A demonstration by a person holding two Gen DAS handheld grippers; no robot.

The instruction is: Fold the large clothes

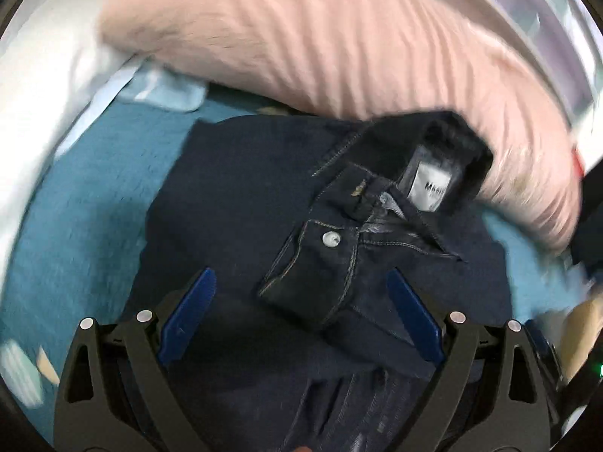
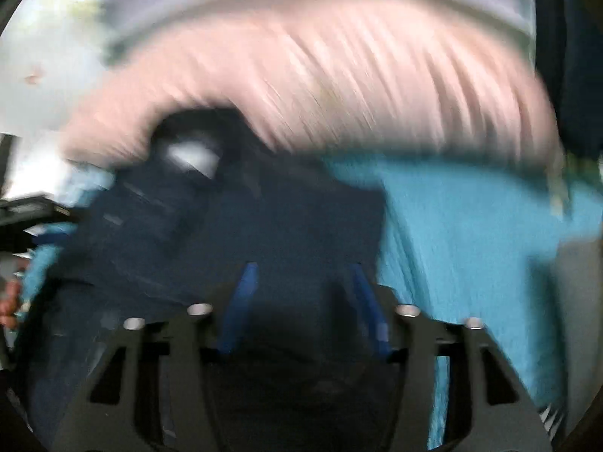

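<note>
Dark navy jeans (image 1: 233,203) lie on a teal blanket (image 1: 83,203), waistband up with a silver button (image 1: 331,240) and a white label (image 1: 431,184) showing. My left gripper (image 1: 301,282) is open, its blue pads either side of the folded waist part, just above the denim. In the blurred right wrist view the same jeans (image 2: 264,226) lie ahead, and my right gripper (image 2: 303,275) is open over the dark fabric, holding nothing.
A pink ribbed pillow (image 1: 320,49) lies just behind the jeans, also in the right wrist view (image 2: 339,86). The teal blanket (image 2: 471,226) extends right. A white sheet (image 1: 41,86) is at the left. A window frame (image 1: 546,19) stands behind.
</note>
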